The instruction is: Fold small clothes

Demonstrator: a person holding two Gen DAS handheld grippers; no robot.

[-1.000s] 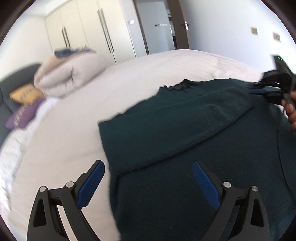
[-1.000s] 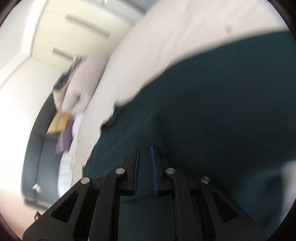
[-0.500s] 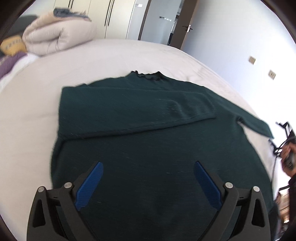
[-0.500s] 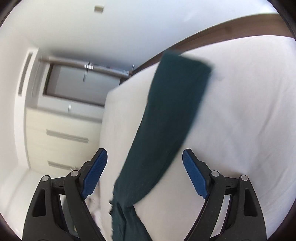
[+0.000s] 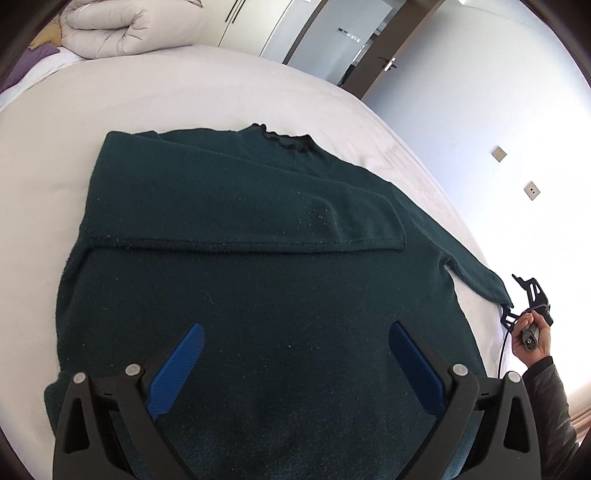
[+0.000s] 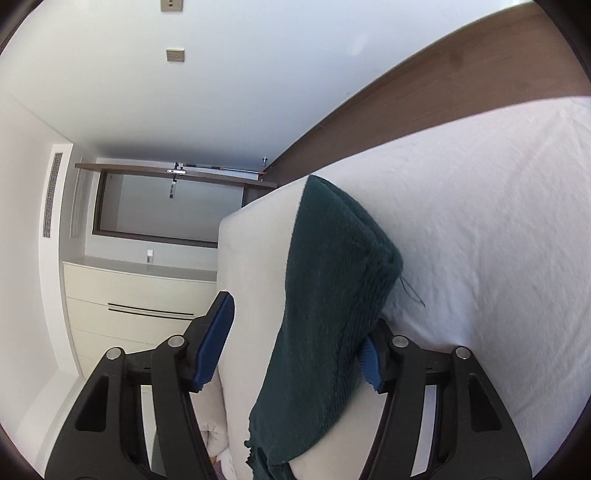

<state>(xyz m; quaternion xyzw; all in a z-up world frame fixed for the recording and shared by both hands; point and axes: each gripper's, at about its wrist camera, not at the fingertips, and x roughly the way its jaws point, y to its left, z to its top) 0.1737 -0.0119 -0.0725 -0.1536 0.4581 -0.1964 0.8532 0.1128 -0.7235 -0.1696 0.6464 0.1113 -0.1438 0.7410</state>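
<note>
A dark green sweater [image 5: 258, 288] lies flat on the white bed [image 5: 184, 81], collar at the far side. One sleeve [image 5: 240, 218] is folded across its chest. The other sleeve [image 5: 476, 273] stretches out to the right, and its cuff [image 6: 332, 280] fills the right wrist view. My left gripper [image 5: 291, 365] is open and empty above the sweater's lower body. My right gripper [image 6: 295, 339] is open with its blue pads on either side of the cuff; it also shows in the left wrist view [image 5: 528, 306] at the bed's right edge.
A rolled beige duvet [image 5: 122, 26] and purple and yellow pillows [image 5: 33, 55] lie at the head of the bed. White wardrobes [image 5: 258, 22] and a door [image 5: 373, 48] stand behind. A wooden bed frame [image 6: 461, 74] and drawers [image 6: 129, 295] show in the right wrist view.
My right gripper opened, left the sweater's body and moved out to the free sleeve's cuff, which now sits between its pads. My left gripper drew back over the lower body.
</note>
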